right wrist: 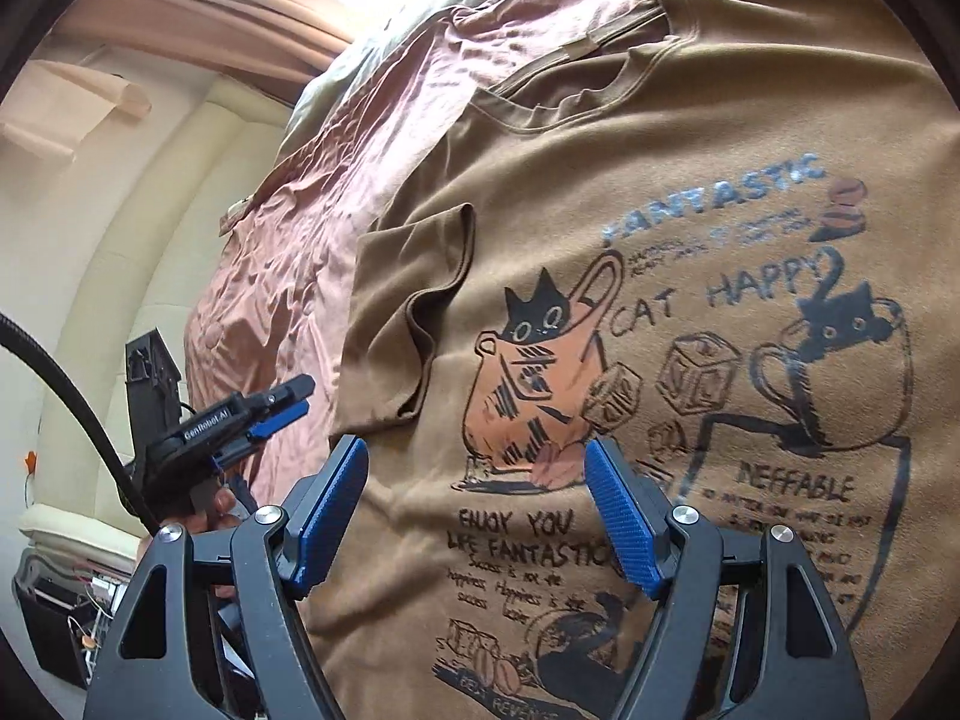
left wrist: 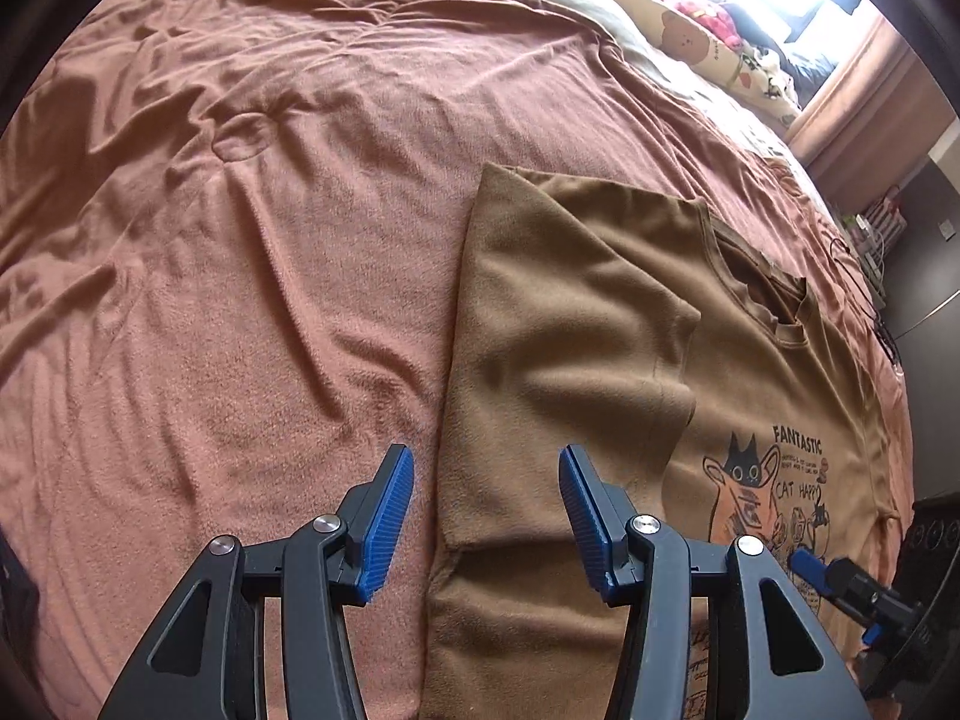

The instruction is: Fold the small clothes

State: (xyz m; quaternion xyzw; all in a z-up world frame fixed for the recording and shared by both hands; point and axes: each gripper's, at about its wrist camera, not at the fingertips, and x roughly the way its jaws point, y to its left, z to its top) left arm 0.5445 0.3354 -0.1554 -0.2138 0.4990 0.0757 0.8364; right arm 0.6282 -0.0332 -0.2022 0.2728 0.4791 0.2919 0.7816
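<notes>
A brown T-shirt [left wrist: 564,336] with a cat print lies face up on a pink bedspread [left wrist: 240,240]. Its left side and sleeve are folded in over the front. My left gripper [left wrist: 486,468] is open and empty, hovering over the folded left edge. My right gripper [right wrist: 477,462] is open and empty above the print on the T-shirt [right wrist: 690,312]. The left gripper [right wrist: 288,399] shows at the left of the right wrist view, over the pink bedspread [right wrist: 288,276]. The right gripper's fingertip [left wrist: 807,564] shows at the lower right of the left wrist view.
Pillows and soft toys [left wrist: 708,18] lie at the head of the bed under a bright window. Cables and shelves [left wrist: 870,240] stand past the bed's right edge. A black stand [right wrist: 150,384] and a box of items [right wrist: 66,618] sit beside the bed.
</notes>
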